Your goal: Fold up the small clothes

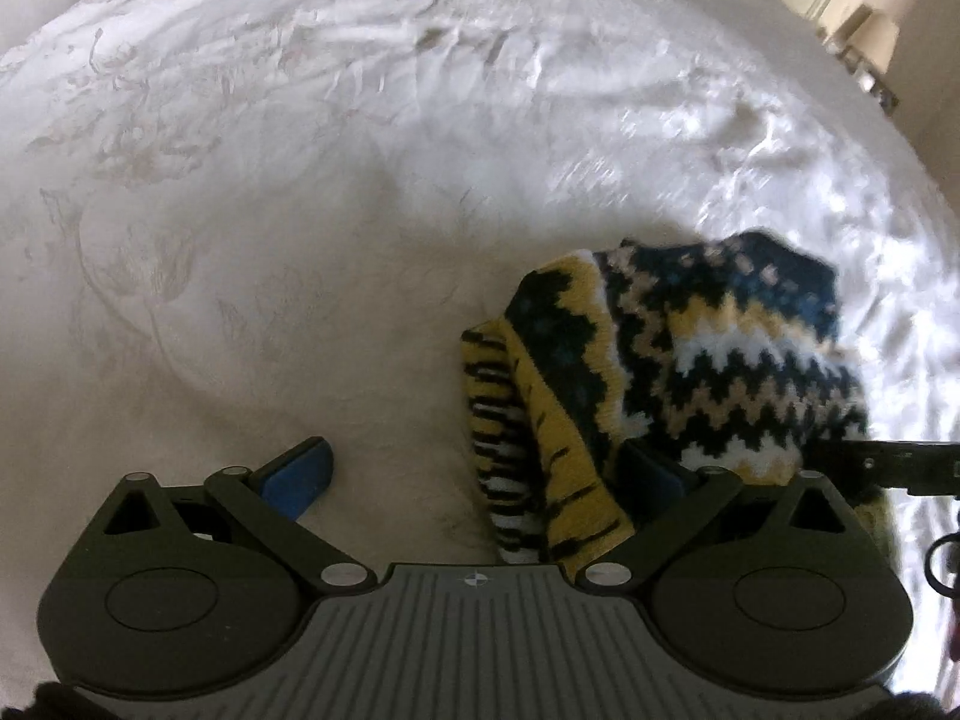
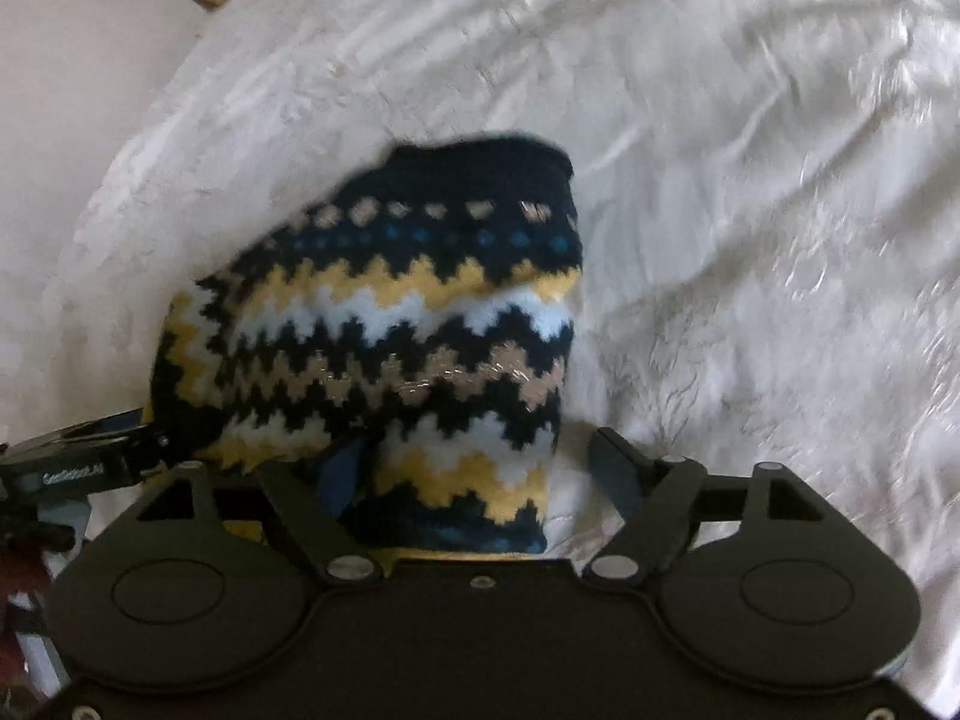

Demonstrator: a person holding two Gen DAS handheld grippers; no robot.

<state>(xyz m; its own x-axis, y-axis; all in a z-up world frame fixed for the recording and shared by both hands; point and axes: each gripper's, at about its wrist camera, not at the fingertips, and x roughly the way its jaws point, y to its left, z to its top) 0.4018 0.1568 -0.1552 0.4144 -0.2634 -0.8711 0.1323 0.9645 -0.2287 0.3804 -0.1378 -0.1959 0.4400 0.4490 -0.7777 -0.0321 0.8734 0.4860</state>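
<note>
The knitted garment (image 2: 384, 324) lies doubled on the bed (image 1: 300, 180), a fold apparently just laid; left gripper (image 1: 474, 468) and right gripper (image 2: 480, 468) both stand released, cloth slack between the jaws; next comes a fresh grasp of an edge.

One knitted garment (image 1: 708, 360) is lying in view, patterned in navy, yellow, white and tan zigzag bands; whether it is a single piece or a pair laid together cannot be told. One white bedcover (image 1: 300, 150) is lying beneath it. Two grippers are showing: the left gripper (image 1: 474, 471) and the right gripper (image 2: 480, 468), each carrying two fingers, four fingers in all. Two blue pads (image 1: 297, 483) are showing on the left gripper; on the right gripper one blue pad (image 2: 339, 471) is peeking from behind the knit, the other being hidden. At the far edge of the room, pale furniture is blurring past counting.
</note>
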